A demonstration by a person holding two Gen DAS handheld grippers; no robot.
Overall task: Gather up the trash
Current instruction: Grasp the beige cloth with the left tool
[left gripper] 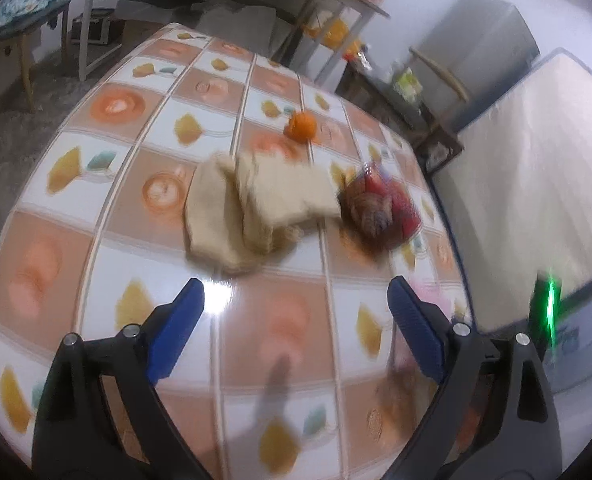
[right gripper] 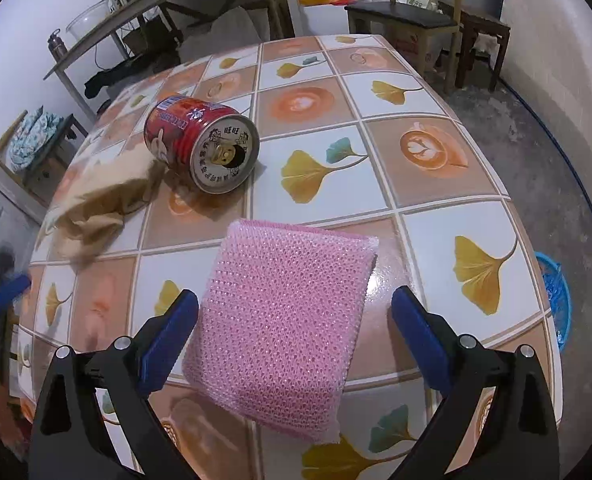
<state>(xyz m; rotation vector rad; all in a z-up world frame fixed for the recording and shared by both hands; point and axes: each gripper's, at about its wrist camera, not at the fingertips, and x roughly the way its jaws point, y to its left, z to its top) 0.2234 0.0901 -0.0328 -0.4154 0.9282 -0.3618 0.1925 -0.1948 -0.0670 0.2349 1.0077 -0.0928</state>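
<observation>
Red can (right gripper: 200,144) lying sideways, pink sponge (right gripper: 280,320) nearby

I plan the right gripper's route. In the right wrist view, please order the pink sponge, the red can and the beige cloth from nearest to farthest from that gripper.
1. Pink sponge: lies flat between the open fingers of the right gripper, untouched.
2. Red can: lies on its side beyond the sponge, toward the left.
3. Beige cloth: crumpled left of the can, near the table's left edge; only slightly farther.
</observation>
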